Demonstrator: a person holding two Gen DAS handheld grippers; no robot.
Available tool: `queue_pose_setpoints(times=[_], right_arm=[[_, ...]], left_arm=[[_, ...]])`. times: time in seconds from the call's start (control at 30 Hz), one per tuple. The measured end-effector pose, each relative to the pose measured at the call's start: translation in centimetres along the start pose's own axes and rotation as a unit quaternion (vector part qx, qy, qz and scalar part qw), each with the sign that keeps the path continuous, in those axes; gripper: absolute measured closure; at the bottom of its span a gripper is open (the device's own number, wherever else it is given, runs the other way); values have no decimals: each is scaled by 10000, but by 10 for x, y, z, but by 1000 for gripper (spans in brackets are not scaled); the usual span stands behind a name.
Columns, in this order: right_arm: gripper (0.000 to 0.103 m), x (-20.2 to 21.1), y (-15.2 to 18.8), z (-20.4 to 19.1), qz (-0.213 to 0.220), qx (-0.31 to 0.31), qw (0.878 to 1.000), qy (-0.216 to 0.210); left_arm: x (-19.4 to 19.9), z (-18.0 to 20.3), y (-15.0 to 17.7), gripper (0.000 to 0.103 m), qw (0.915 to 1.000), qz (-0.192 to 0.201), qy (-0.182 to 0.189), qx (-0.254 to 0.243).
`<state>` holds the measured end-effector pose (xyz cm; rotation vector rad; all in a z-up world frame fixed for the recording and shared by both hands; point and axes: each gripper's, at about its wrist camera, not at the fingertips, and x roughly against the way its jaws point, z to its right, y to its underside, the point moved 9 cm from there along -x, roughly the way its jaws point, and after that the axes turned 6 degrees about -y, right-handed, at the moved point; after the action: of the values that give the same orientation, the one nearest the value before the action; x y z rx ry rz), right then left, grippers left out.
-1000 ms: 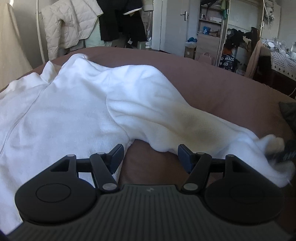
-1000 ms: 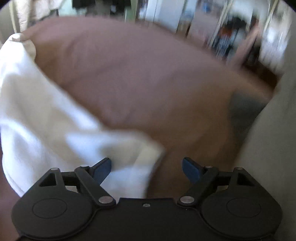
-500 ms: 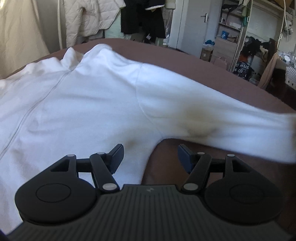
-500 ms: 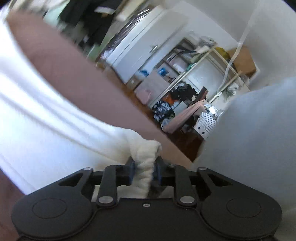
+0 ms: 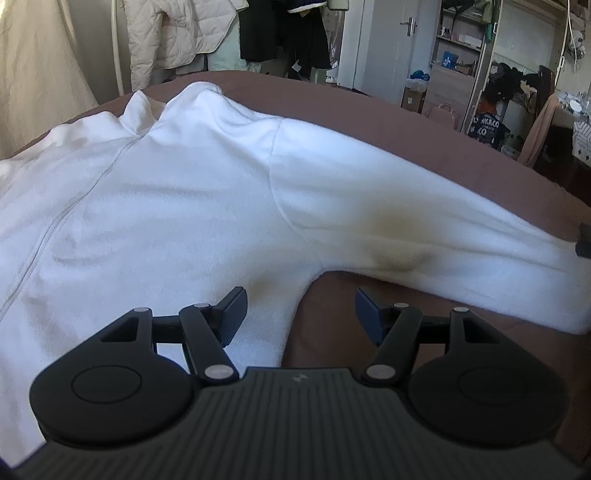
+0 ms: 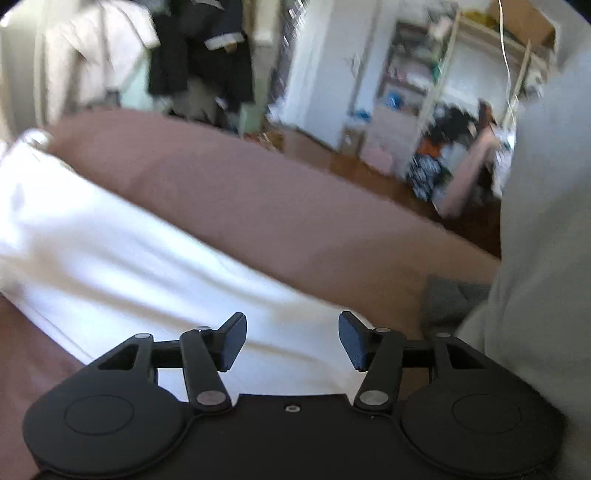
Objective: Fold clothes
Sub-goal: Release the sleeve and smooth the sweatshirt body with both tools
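A white fleece zip top (image 5: 177,206) lies spread on the brown bed cover (image 5: 443,155), collar at the far end. Its right sleeve (image 5: 424,240) stretches out flat to the right and has a yellowish stain. My left gripper (image 5: 300,314) is open and empty, hovering over the armpit of the top. In the right wrist view the sleeve (image 6: 147,266) lies straight across the bed. My right gripper (image 6: 291,341) is open over the cuff end, holding nothing. Part of it shows at the right edge of the left wrist view (image 5: 584,240).
Jackets hang on a rack (image 5: 177,33) behind the bed. A white door (image 5: 384,44) and cluttered shelves (image 5: 480,66) stand at the back right. A grey-clad person (image 6: 546,258) fills the right side of the right wrist view, and a dark grey cloth (image 6: 450,299) lies by the bed's edge.
My right gripper was shut on the sleeve cuff half a second ago and has opened, leaving the sleeve laid out straight. The left gripper stayed open and shifted slightly.
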<state>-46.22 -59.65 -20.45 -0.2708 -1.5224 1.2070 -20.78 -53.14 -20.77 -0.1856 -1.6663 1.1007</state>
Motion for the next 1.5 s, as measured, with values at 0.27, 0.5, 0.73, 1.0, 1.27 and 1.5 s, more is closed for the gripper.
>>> queue_pose_setpoints(times=[0.27, 0.5, 0.73, 1.0, 1.27, 1.5], right_arm=[[32, -65, 54, -39, -489, 402, 9937, -930], [22, -60, 61, 13, -1111, 174, 9925, 487], [23, -1, 12, -40, -467, -483, 9944, -819], [23, 39, -33, -149, -588, -451, 9601, -2696], [22, 32, -141, -223, -726, 415, 9277, -3639], [22, -17, -190, -284, -1619, 468, 9047, -3914]], left_arm=[[7, 10, -1, 36, 9999, -33, -8, -111], [20, -18, -20, 35, 9986, -319, -356, 222], [11, -54, -35, 35, 9847, -1204, -284, 1228], [28, -144, -80, 35, 9738, -1448, -331, 1724], [50, -251, -104, 30, 9793, -669, -771, 1750], [29, -321, -91, 30, 9778, -732, -1234, 1525]])
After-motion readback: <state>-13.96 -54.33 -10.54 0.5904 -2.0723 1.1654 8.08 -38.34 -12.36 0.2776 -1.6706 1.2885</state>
